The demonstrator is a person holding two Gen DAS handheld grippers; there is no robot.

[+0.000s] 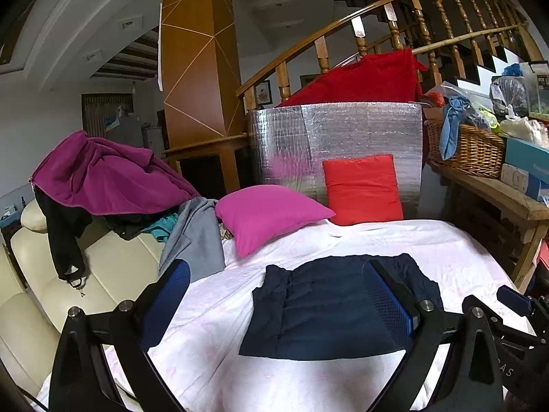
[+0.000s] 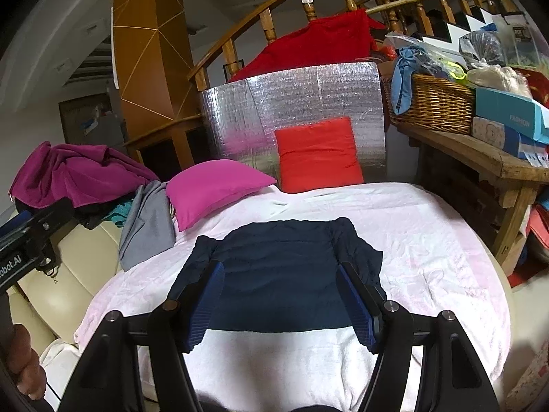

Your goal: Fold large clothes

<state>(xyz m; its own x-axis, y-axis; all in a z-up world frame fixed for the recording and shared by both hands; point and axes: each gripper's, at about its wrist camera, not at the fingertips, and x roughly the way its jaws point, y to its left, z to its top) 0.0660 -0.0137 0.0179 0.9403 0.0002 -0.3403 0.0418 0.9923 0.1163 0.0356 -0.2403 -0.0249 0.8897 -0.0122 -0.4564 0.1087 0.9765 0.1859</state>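
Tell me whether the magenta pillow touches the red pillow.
Cannot tell. In the right wrist view the magenta pillow's tip overlaps the red pillow's edge, but depth hides any contact.

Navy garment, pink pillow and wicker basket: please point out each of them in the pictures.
navy garment [image 2: 281,281]: right wrist view, middle of the folded cloth.
pink pillow [image 1: 267,216]: left wrist view, centre of its top face.
wicker basket [image 2: 435,103]: right wrist view, woven front wall.

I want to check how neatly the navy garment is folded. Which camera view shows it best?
The right wrist view: the navy garment lies centred, its near edge mostly visible. In the left wrist view it sits off-centre, its right part covered by a gripper finger.
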